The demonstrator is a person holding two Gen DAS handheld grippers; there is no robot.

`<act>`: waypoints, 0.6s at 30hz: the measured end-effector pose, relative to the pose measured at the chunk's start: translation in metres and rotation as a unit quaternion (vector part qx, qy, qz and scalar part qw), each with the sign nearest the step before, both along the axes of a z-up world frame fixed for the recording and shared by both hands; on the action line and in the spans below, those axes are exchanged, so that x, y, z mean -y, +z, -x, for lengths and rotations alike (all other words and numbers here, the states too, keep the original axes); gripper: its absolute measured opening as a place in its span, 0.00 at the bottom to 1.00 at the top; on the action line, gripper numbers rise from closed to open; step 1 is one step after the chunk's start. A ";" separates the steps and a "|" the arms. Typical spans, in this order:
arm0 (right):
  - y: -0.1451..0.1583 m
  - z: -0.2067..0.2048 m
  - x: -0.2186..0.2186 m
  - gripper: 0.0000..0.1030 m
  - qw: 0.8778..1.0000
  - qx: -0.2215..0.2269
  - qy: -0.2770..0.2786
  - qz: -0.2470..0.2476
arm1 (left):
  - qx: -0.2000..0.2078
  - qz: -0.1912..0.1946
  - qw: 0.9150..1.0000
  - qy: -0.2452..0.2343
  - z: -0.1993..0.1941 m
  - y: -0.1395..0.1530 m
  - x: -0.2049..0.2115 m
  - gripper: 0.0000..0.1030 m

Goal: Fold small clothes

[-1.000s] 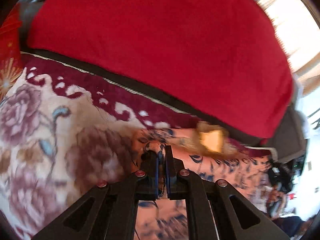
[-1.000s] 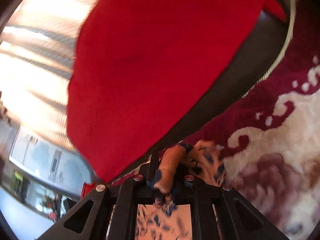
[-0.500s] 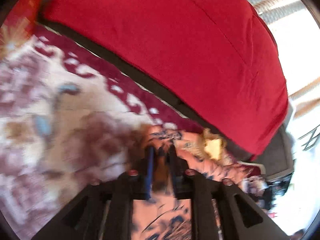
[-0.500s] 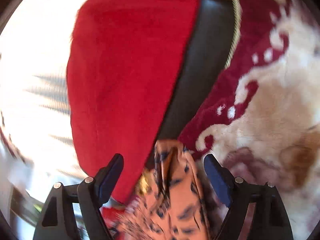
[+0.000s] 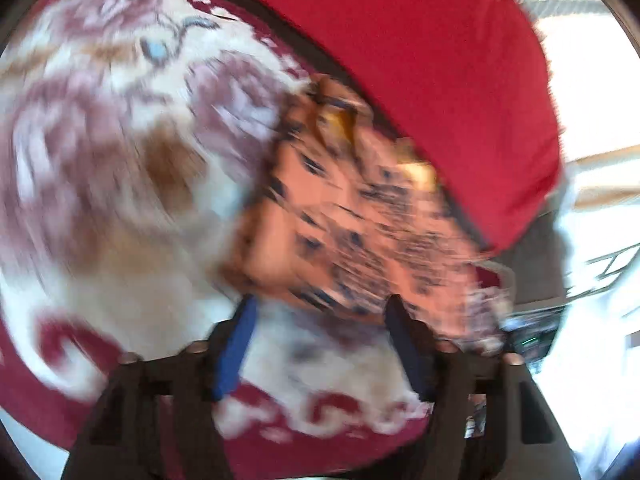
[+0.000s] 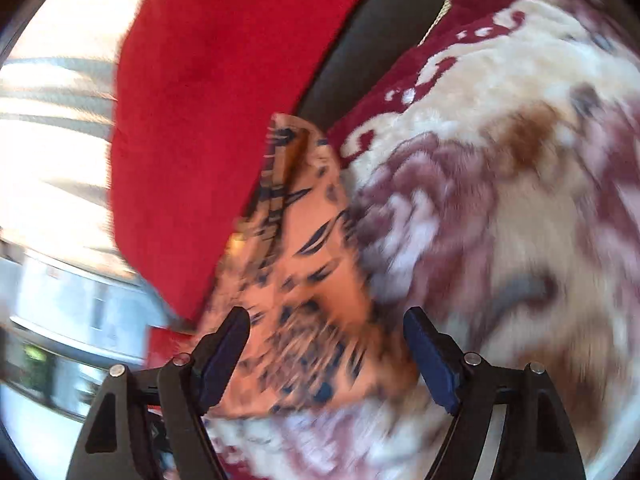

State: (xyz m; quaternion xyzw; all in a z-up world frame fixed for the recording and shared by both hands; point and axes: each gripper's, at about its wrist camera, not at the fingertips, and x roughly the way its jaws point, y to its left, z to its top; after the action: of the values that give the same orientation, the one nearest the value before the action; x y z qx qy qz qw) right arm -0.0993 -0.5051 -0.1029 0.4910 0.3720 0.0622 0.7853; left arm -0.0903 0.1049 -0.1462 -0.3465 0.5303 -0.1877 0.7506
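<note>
Fingers: left gripper (image 5: 320,316) opening, right gripper (image 6: 326,326) spread, neither gripping | orange patterned garment (image 5: 340,216) bunched on floral blanket (image 5: 120,152) beside red cushion (image 5: 420,60) | progress: fold laid, tidiness unclear through blur

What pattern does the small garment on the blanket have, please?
Orange with dark streaky spots; the garment shows best in the right wrist view.

Surface: plush cream blanket with maroon roses and scrolled maroon border (image 5: 120,184), spread flat.
On it: small orange garment with dark blue leaf print (image 5: 340,232), lying rumpled by the blanket's far edge.
Beyond that edge: broad red fabric cushion (image 5: 420,40), the garment's far side against it.
</note>
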 end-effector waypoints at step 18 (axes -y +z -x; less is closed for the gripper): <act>-0.034 -0.010 -0.058 0.78 0.995 -0.005 -0.077 -0.062 | -0.080 0.119 0.975 0.172 -0.022 -0.074 0.059 0.42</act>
State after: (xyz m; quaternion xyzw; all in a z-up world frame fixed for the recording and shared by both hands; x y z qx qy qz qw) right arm -0.0890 -0.4473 -0.1366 0.5662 0.3320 0.0222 0.7541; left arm -0.0685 0.0463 -0.2200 -0.5332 0.4946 -0.0895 0.6804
